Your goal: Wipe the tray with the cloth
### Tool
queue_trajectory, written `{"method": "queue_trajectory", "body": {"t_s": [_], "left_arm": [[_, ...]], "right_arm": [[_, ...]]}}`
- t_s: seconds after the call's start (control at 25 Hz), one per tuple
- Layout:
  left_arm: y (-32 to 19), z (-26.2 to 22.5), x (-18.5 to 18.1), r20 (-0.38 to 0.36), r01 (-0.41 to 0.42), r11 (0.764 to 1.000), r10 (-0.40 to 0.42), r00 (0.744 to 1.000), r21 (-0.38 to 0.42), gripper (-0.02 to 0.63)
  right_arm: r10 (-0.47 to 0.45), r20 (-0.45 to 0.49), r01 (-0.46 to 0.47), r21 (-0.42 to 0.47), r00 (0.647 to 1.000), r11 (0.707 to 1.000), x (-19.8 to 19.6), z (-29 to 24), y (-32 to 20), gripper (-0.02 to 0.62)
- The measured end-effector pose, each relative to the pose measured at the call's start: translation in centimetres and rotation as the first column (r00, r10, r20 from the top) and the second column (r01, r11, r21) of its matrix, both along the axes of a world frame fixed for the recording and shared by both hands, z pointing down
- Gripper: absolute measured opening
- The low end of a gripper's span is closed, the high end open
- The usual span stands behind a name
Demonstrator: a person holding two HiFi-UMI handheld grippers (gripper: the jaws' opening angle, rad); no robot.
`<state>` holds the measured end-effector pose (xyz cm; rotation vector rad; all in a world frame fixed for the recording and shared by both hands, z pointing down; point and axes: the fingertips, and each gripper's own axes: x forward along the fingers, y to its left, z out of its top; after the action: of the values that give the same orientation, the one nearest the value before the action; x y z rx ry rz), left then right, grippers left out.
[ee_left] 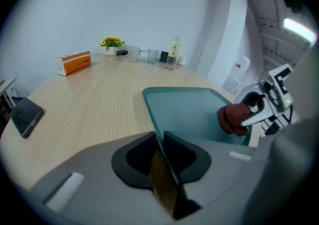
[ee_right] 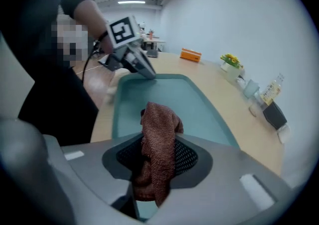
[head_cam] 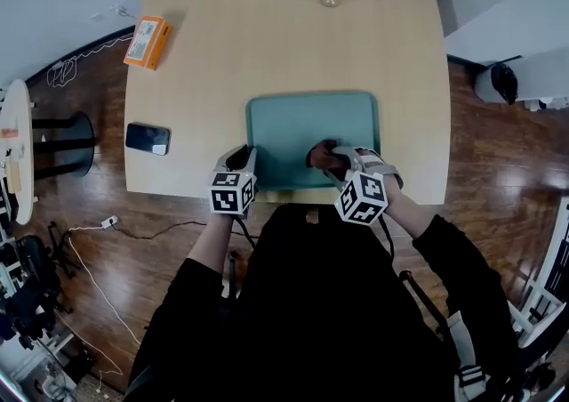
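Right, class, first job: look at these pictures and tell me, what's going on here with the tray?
A person at a wooden table works with a claw in each hand. The left claw is shut on the near left rim of a teal tray, apparently to steady it. The right claw is shut on a bunched brown cloth, which is down at the tray's near right part, placed for wiping.

One tray (head_cam: 302,120), cloth (head_cam: 322,157) (maybe two cups (ee_left: 133,53)).
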<state>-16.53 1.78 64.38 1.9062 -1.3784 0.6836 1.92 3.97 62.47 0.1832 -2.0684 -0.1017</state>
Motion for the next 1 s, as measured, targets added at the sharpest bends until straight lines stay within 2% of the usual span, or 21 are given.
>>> {"method": "queue_trajectory", "body": {"t_s": [0.12,0.2,0.32,0.6,0.72,0.84,1.0], "left_arm": [[0.0,0.0,0.0,0.000,-0.001,1.000,0.001,1.000,0.001,0.035],[0.2,0.0,0.0,0.000,-0.001,1.000,0.001,1.000,0.000,0.037],[0.2,0.0,0.1,-0.001,-0.002,1.000,0.002,1.000,-0.002,0.035],[0.1,-0.1,0.5,0.001,-0.002,1.000,0.002,1.000,-0.001,0.037],[-0.2,-0.1,0.6,0.005,-0.008,1.000,0.008,1.000,0.003,0.037],[-0.1,-0.1,0.5,0.011,-0.009,1.000,0.008,1.000,0.006,0.037],[0.0,-0.1,0.4,0.017,-0.010,1.000,0.009,1.000,0.009,0.037]], "right_arm": [[-0.152,-0.002,0.152,-0.008,0.988,0.988,-0.7,-0.1,4.7,0.132],[-0.192,0.000,0.192,-0.028,0.981,0.981,-1.3,0.1,6.0,0.130],[-0.186,-0.001,0.186,-0.042,0.983,0.982,-2.2,0.4,4.0,0.130],[-0.066,0.015,0.066,0.021,0.998,0.998,-5.6,-0.1,-10.2,0.129],[-0.019,0.019,0.018,0.034,1.000,0.999,-6.4,-0.4,-14.2,0.129],[-0.020,0.024,0.019,0.033,1.000,0.999,-6.8,-0.4,-13.4,0.129],[-0.099,0.024,0.098,0.024,0.995,0.995,-6.8,-0.2,-7.5,0.129]]}}
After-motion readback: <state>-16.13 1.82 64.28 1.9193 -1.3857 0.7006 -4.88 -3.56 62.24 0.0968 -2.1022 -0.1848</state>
